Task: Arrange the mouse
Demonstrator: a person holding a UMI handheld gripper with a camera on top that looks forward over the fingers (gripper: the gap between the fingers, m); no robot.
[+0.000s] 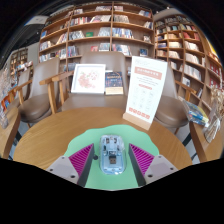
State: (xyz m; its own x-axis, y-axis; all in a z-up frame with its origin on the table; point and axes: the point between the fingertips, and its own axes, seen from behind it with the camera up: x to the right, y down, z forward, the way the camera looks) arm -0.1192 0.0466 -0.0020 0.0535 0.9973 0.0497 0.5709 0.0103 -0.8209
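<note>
I have the gripper (pixel 112 160) low over the surface (pixel 40 140), its two pink pads (pixel 82 158) standing on either side of the mouse (pixel 111 154). The mouse is a pale, translucent-looking one, lying lengthwise between the fingers with its nose pointing away from me. I can see a thin strip of green at each side of it, so I read the fingers as spread around the mouse, not squeezing it; it rests on its own support.

That support is a green mat (pixel 112 138) on the round wooden surface, and the mouse sits near the mat's middle, which I take to be where it belongs. Holding the fingers parallel to its long sides makes sense: that is the narrow way across, the easiest way to pinch it and keep it straight.

Beyond the mat, near the far edge of the surface, stand two upright signs: a white card (pixel 88 78) and a larger tilted board (pixel 148 92) with red print. A dark booklet (pixel 114 82) stands between them. Chairs (pixel 58 92) ring the surface, and bookshelves (pixel 100 30) fill the room behind.
</note>
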